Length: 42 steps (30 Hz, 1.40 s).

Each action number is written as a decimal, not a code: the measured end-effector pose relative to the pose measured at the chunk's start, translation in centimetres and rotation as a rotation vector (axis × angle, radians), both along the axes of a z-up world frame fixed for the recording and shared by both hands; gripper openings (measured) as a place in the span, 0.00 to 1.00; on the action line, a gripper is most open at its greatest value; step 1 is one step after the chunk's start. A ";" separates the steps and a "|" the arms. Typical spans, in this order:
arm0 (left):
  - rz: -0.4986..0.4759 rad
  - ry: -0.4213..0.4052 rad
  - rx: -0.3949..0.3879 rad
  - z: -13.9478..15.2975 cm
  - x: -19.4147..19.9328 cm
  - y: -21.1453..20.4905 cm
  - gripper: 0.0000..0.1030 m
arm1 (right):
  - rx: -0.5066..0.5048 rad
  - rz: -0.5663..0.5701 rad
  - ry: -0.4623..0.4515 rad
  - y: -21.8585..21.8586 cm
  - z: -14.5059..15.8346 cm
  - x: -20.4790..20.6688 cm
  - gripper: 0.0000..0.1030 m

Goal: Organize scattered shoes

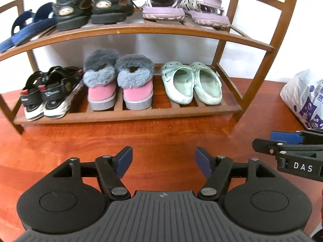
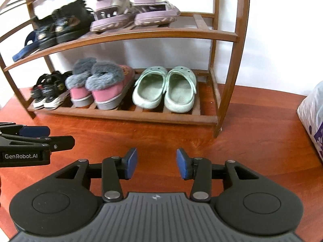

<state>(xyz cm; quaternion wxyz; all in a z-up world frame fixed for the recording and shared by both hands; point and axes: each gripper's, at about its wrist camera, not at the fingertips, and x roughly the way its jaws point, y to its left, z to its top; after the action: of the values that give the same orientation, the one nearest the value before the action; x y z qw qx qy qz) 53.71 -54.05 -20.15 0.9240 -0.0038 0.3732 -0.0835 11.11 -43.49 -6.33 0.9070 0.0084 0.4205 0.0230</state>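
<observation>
Both the left gripper (image 1: 163,162) and right gripper (image 2: 157,163) hang agape and empty; the mint clogs (image 2: 164,89), likely light and springy, look best pinched at the heel rim.

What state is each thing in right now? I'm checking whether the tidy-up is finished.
left gripper: open, nothing between its pads.
right gripper: open, empty.
mint clogs: paired on the lower shelf, heels out.
pink fur-lined slippers: paired, lower shelf.
black sandals: paired, lower shelf.
purple sandals: paired, upper shelf.
black shoes: paired, upper shelf.
blue slippers: upper shelf, overhanging its edge.
plastic bag: on the floor, beside the rack.
</observation>
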 end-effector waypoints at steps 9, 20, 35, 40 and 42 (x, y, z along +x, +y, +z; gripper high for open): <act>0.086 0.004 -0.010 0.7 -5.9 0.9 0.85 | -0.001 0.036 -0.013 0.7 1.6 -5.1 0.75; 0.178 -0.019 0.016 1.6 -13.4 1.1 0.92 | 0.001 0.078 -0.034 0.5 3.4 -11.3 0.94; 0.234 -0.040 -0.017 2.0 -19.3 1.8 1.00 | -0.017 0.090 -0.061 2.3 4.9 -17.2 0.99; 0.232 -0.013 -0.013 2.0 -20.1 2.4 1.00 | -0.018 0.067 -0.065 3.3 5.0 -18.6 0.99; 0.228 -0.012 0.003 2.0 -20.5 2.4 1.00 | -0.017 0.064 -0.064 3.7 4.9 -19.1 0.99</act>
<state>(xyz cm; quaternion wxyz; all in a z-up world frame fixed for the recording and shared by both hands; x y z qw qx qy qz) 33.17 -51.63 -18.20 0.9297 -0.0445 0.3650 0.0227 -8.01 -39.79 -1.42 0.9187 -0.0133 0.3917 0.0488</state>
